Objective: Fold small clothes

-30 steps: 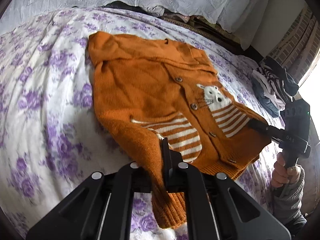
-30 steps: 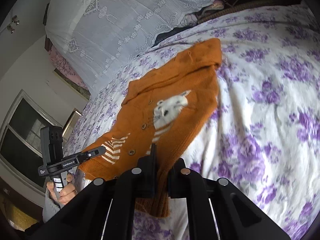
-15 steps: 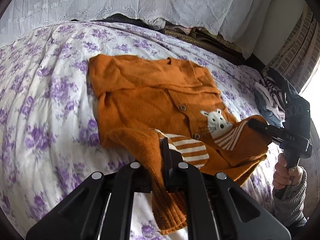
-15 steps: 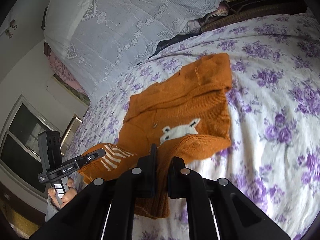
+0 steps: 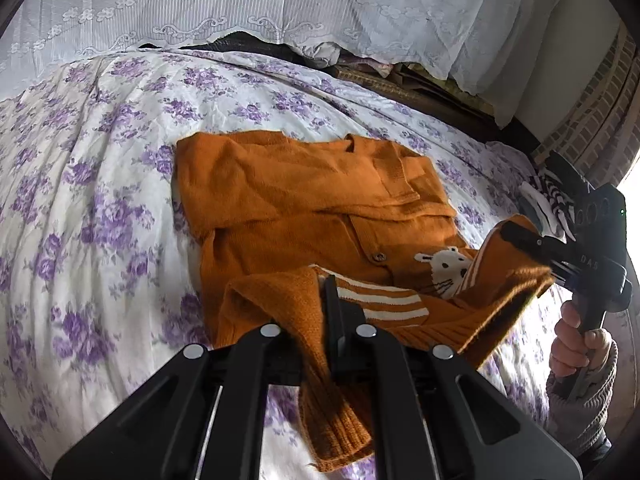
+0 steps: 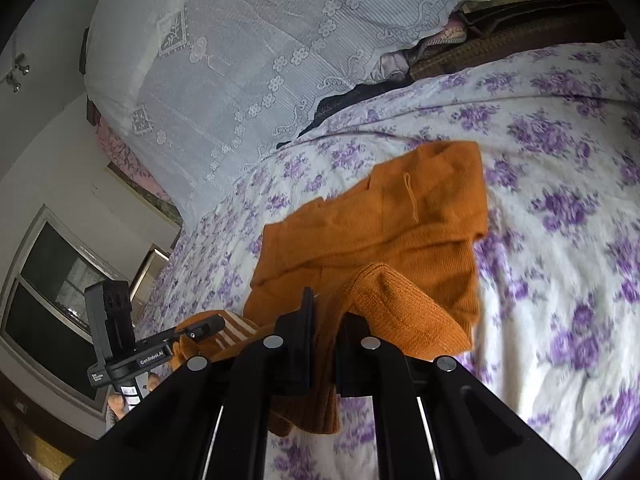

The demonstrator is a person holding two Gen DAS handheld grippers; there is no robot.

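An orange knit cardigan (image 5: 304,200) with white stripes and a white animal face lies on the flowered bed; it also shows in the right wrist view (image 6: 400,232). My left gripper (image 5: 332,312) is shut on the left bottom hem and holds it lifted over the cardigan's lower half. My right gripper (image 6: 320,320) is shut on the right bottom hem, also lifted. Each gripper shows in the other's view: the right one (image 5: 520,236) at the right, the left one (image 6: 200,326) at the lower left. The hem is folded toward the collar.
The white sheet with purple flowers (image 5: 100,200) covers the bed. A white lace cover (image 5: 280,8) lies over pillows at the head. A pile of striped clothes (image 5: 552,192) sits at the right edge. A window (image 6: 48,292) is at the left.
Both grippers have carried the bottom hem up and forward toward the collar. The lower half now doubles over the front and covers most of the stripes and buttons.
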